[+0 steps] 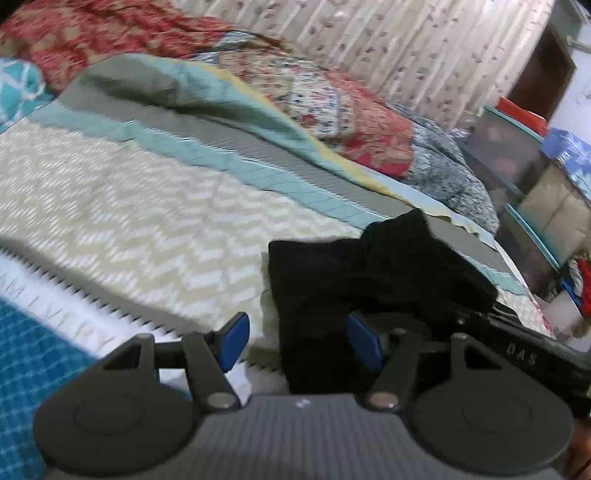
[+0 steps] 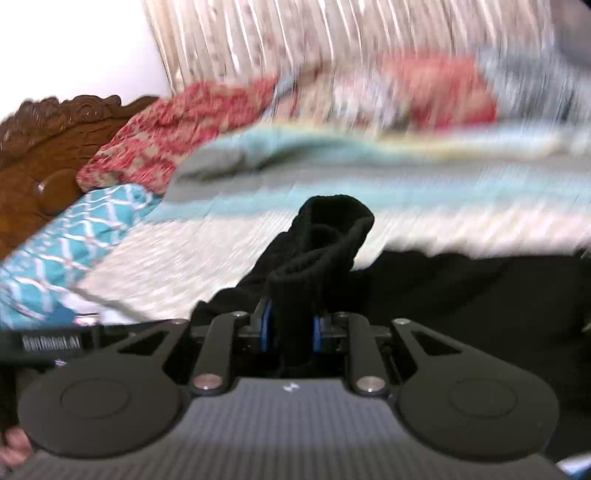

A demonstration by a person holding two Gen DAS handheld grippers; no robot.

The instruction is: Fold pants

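**Cloth, plastic, carved wood**

The pants are matt black cloth with a ribbed knit band, soft and lint-free in look. The bed carries a quilted cotton-like cover, zigzag print, matt and slightly rough. A floral blanket looks like thin printed cloth. The headboard is carved brown wood with a low sheen. The curtain is pleated printed fabric. The left tongs and right tongs are matt black plastic with smooth blue pads, shiny metal pins and a ribbed grey body.
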